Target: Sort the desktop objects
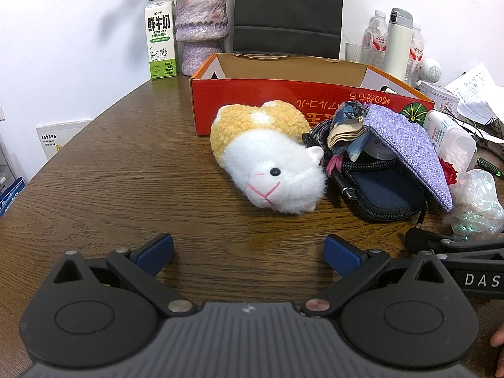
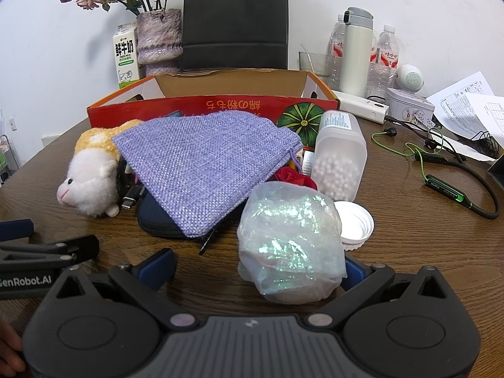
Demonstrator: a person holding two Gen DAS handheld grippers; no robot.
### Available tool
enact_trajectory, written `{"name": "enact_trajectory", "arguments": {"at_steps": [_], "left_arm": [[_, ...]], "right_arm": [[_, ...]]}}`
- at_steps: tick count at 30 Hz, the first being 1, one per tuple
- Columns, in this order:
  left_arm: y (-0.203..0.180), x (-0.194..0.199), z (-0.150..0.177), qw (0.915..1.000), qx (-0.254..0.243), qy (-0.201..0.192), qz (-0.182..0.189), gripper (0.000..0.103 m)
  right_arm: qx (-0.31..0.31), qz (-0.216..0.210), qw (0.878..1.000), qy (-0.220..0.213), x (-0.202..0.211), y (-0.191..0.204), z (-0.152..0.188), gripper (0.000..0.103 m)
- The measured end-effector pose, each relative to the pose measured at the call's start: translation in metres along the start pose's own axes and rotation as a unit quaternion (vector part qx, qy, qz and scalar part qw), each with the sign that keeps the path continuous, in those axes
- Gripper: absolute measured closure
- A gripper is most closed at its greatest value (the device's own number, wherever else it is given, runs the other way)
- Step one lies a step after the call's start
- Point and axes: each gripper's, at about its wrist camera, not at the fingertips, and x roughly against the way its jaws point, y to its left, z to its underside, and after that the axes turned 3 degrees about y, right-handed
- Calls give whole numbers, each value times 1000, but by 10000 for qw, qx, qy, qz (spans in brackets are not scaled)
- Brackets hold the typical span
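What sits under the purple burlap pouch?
The purple burlap pouch lies tilted over a dark zip case, a braided cable and a folded patterned cloth. Anything deeper is covered.

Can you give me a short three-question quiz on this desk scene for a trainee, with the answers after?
1. True or false: the left tool is shut on the plush hamster.
2. Multiple choice: what lies between the open fingers of the right tool? A) the lilac pouch B) the iridescent bag C) the white cap
3. Fill in: the red cardboard box stands ___ the hamster, as seen from the tools.

Key: 1 false, it is open and short of the hamster. 2 B. 3 behind.
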Motion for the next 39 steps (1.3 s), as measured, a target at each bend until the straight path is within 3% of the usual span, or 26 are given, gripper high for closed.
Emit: {"name": "enact_trajectory", "arguments": {"at_steps": [31,33,35,39], "left_arm": [[1,-1,-1,10000,-9,1,13,0],[2,0,0,10000,-55,-6,48,0],[5,7,5,9999,-99,48,72,0],[18,36,23,9983,359,-67,464,0]], "right_arm": [[-14,42,10000,1,-1,2,-1,0],[35,23,9999,143,0,3,-6,1],[3,-39,9999,159,16,0,-2,8],[249,-327,9987,-316,62,-7,15,6]]}}
